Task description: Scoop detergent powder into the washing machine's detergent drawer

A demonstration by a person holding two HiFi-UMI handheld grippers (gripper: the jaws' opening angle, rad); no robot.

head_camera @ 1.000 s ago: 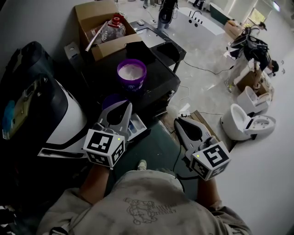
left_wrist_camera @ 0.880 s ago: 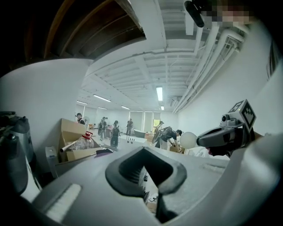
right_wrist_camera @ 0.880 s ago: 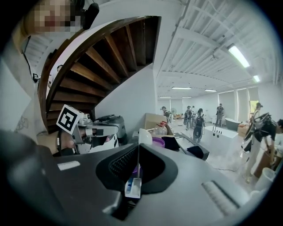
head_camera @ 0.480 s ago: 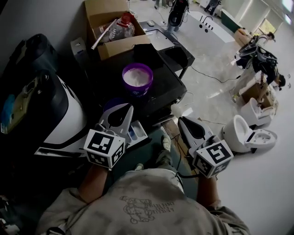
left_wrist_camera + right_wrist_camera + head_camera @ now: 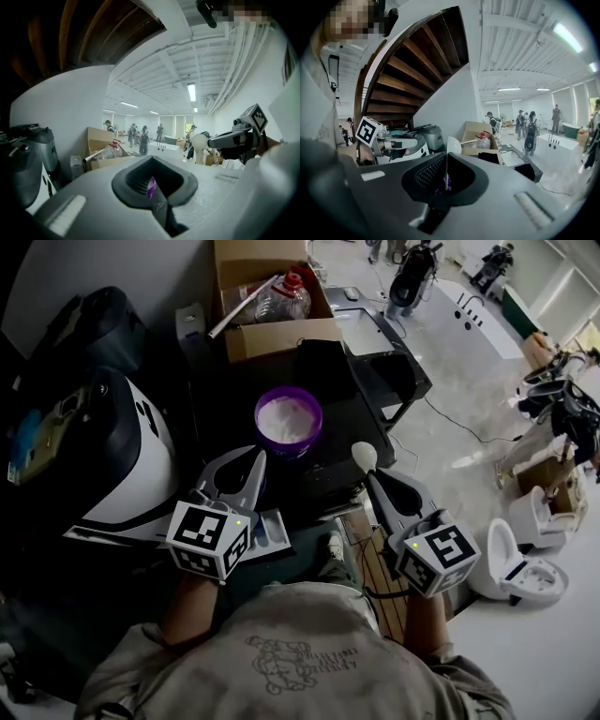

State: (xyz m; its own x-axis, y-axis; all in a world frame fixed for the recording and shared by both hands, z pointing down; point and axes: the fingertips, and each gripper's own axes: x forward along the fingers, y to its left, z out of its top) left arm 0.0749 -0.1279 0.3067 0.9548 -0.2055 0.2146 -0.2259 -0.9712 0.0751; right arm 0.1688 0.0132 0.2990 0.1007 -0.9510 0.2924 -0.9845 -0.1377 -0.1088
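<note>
**Spoon in right gripper, tub far-left of its bowl**

Right gripper [image 5: 377,478] is clamped on the handle of a white spoon [image 5: 363,456]. The right gripper view shows the jaws closed on it, with the thin handle running straight out along them and the bowl at the far end. I can't tell if the bowl has powder in it.

Left gripper [image 5: 254,459] is also closed, pinching a thin purple-edged piece [image 5: 151,186] seen edge-on. I read it as the tub's lid, but I'm not sure.

Purple tub [image 5: 289,420] of white powder sits open on the black table [image 5: 352,418], on the far side of both grippers. From the spoon bowl it lies left and a bit farther: near, not touching. The right gripper has the tool and is about as near the tub as the left.

Detergent drawer [image 5: 274,526] is pulled out of the washing machine [image 5: 141,488] at near left. It sits just right of the left gripper's marker cube, which partly hides it. So the tub is far of the spoon, and the drawer is near and left of it.

My read: this is the scoop step.
- **Next move:** the spoon axis points far, so the bowl needs to swing left and dip into the tub, then carry near-left to the drawer.
- **Risks:** spill on that carry, and the left gripper looks to sit close over the drawer approach.
</note>
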